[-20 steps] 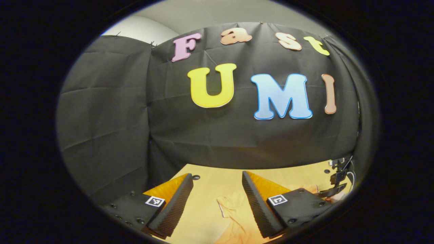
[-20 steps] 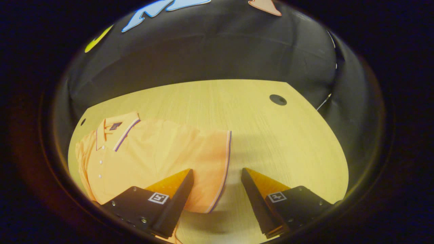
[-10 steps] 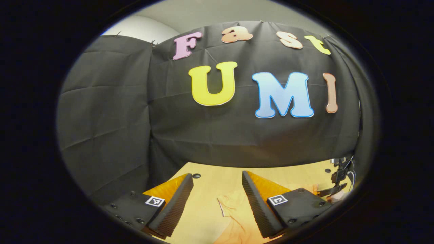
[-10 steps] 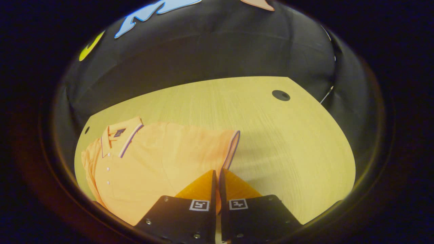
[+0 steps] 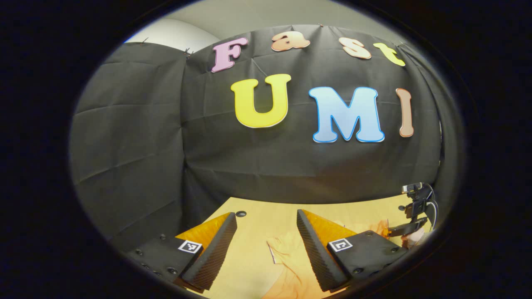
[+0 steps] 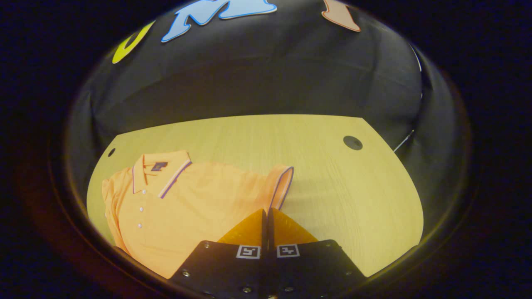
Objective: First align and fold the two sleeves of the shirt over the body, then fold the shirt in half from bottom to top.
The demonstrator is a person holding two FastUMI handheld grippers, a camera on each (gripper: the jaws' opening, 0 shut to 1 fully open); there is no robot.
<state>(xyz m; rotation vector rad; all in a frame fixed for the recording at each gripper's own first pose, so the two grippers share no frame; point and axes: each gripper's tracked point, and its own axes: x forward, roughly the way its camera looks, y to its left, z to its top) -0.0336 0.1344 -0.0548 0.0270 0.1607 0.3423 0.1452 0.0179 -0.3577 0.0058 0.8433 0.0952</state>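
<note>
Orange short-sleeved polo shirt (image 6: 183, 199) lies flat on pale wooden table (image 6: 332, 187), its striped-cuff sleeve (image 6: 279, 187) lifted, pinched by right gripper (image 6: 265, 214). Step: first sleeve fold. Next: carry sleeve over body. Left gripper (image 5: 266, 232) hovers w/ fingers apart, empty.

shirt (image 6: 195, 199) = soft matt knit cloth w/ woven trim on collar and cuff; counter (image 6: 332, 182) = pale wood-grain, smooth, low sheen; left hand-held gripper (image 5: 266, 236) finger pads ribbed/rough (matt), bodies look like matt plastic
</note>
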